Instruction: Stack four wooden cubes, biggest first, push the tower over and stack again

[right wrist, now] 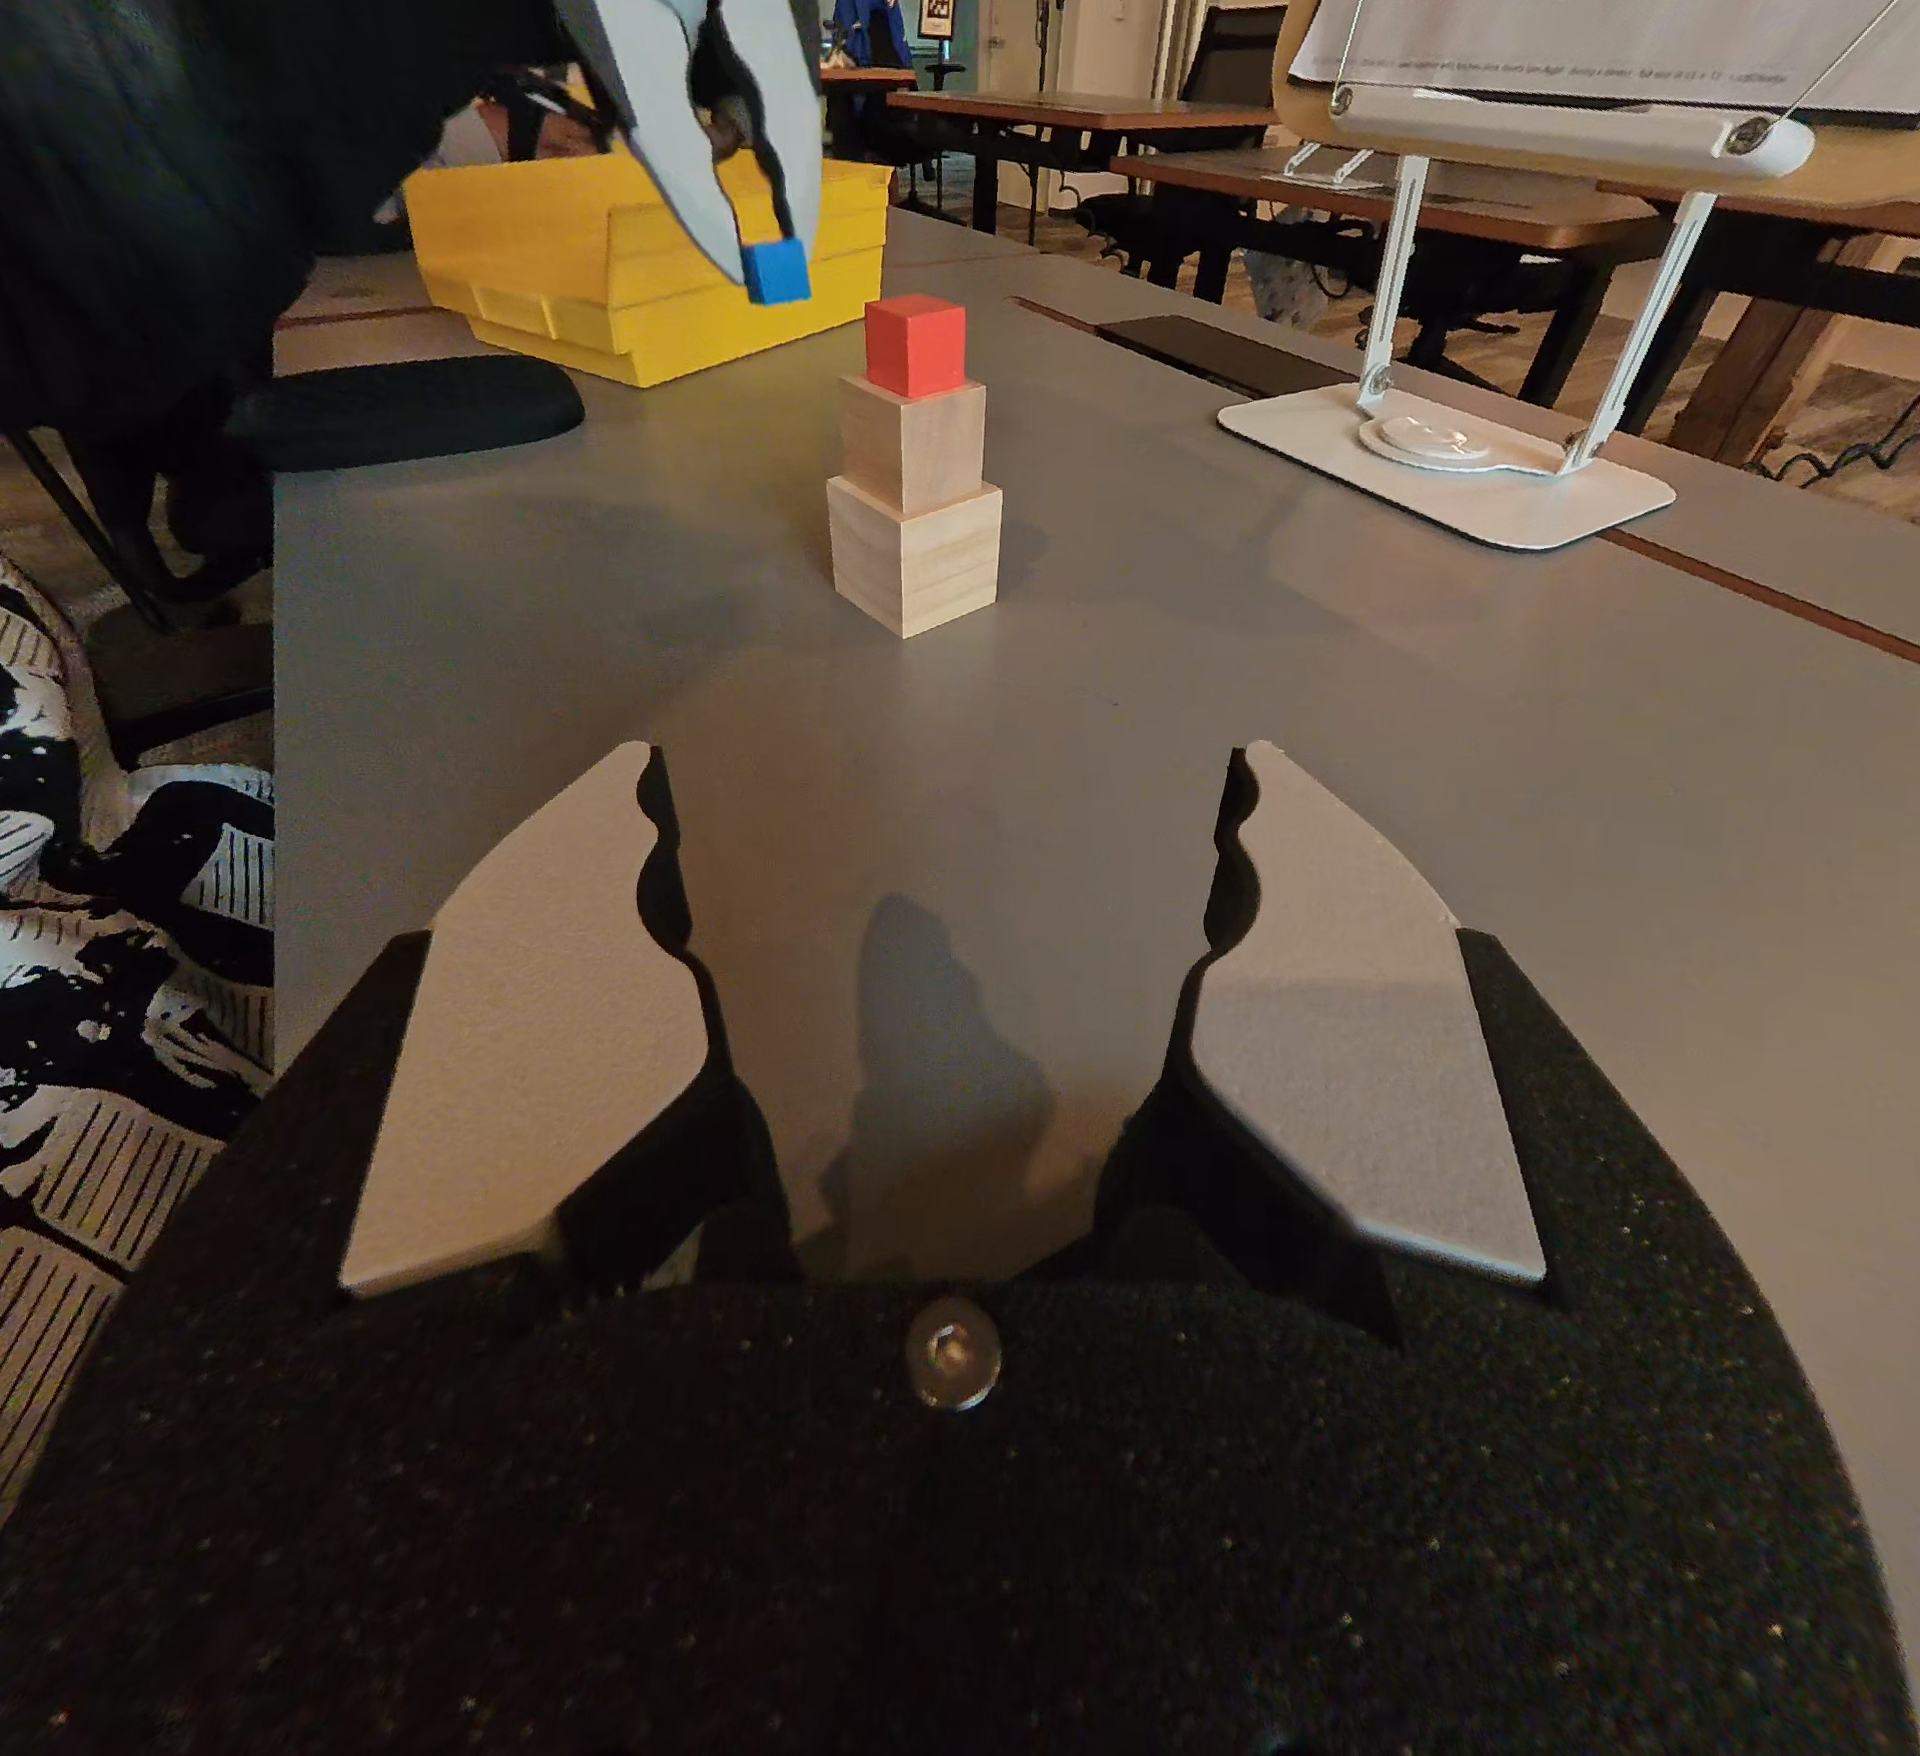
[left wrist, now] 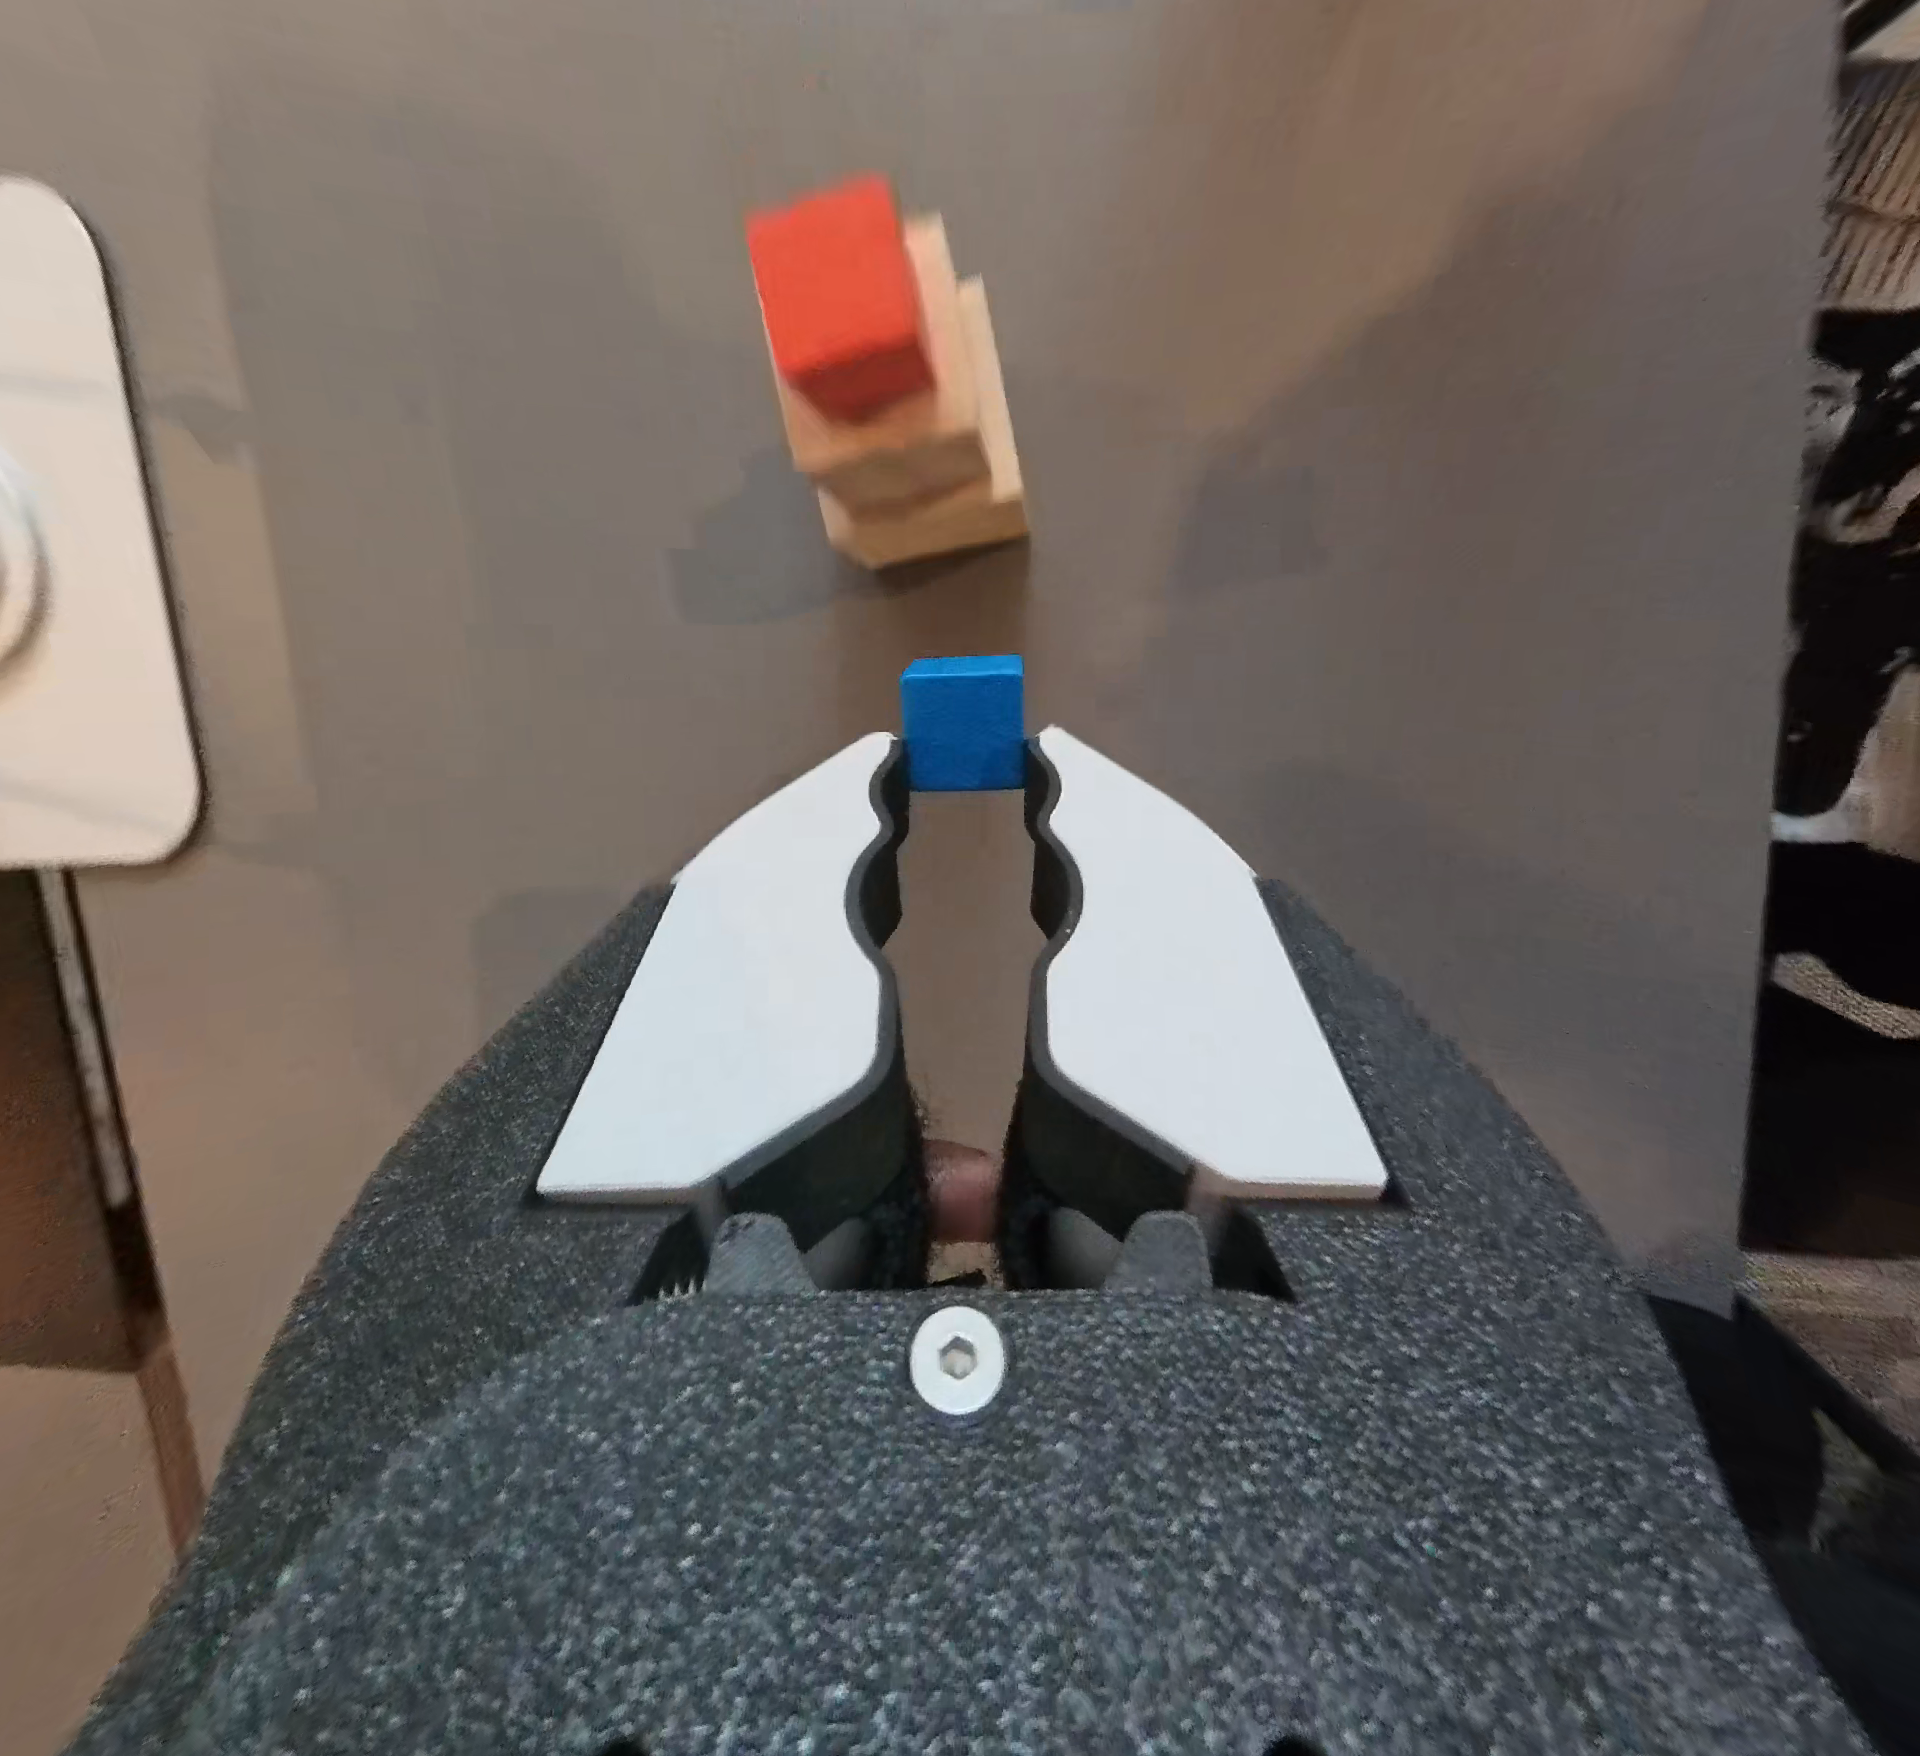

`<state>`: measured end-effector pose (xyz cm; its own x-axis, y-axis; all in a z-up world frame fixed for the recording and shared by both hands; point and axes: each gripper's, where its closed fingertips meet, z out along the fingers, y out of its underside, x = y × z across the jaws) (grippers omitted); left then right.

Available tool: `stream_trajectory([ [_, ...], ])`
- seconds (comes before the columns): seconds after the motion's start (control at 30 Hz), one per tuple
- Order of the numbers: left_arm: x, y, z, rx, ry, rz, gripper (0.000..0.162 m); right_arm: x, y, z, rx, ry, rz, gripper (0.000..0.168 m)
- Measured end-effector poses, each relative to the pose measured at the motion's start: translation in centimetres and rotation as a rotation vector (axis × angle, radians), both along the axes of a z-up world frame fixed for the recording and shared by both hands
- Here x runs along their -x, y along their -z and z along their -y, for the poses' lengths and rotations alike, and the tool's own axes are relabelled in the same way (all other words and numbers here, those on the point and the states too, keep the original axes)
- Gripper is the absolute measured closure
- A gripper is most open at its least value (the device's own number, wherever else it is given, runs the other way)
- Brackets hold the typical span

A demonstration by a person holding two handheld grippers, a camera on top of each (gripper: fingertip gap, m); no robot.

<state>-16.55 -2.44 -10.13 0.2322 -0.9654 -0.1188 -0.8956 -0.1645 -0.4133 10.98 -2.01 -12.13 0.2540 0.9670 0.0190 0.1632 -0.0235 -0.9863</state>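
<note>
Gripping the blue cube (left wrist: 961, 722) at its fingertips, my left gripper (left wrist: 961, 761) hangs over the table (left wrist: 1351, 459); in the right wrist view it sits upper left of centre, the cube (right wrist: 776, 271) up in the air, above and to the left of the stack's top. The stack stands mid-frame: a red cube (right wrist: 914, 345) on a mid wooden cube (right wrist: 912, 447), on the big wooden cube (right wrist: 914, 555). From the left wrist view I see it from above, blurred, just past the blue cube. My right gripper (right wrist: 940, 756) has its jaws spread wide with nothing between them, low in the frame, well short of the stack. A yellow bin (right wrist: 644, 283) sits upper left, a white stand (right wrist: 1455, 459) at right.
</note>
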Motion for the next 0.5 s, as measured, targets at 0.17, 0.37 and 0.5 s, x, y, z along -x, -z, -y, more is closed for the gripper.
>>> stream_trajectory([
  [0.17,-4.1,-3.4,-1.5,-0.021,0.077,-0.002,0.141,0.0,-0.1,0.0,-0.002,-0.001,-0.004,0.069],
  [0.37,-6.7,-3.8,-3.5,0.011,0.08,-0.054,0.141,-0.1,-0.2,0.0,-0.004,-0.002,-0.009,0.069],
  [0.5,-7.2,-2.7,-4.7,0.026,-0.013,-0.065,0.141,-0.1,-0.2,0.1,-0.004,-0.004,-0.015,0.069],
])
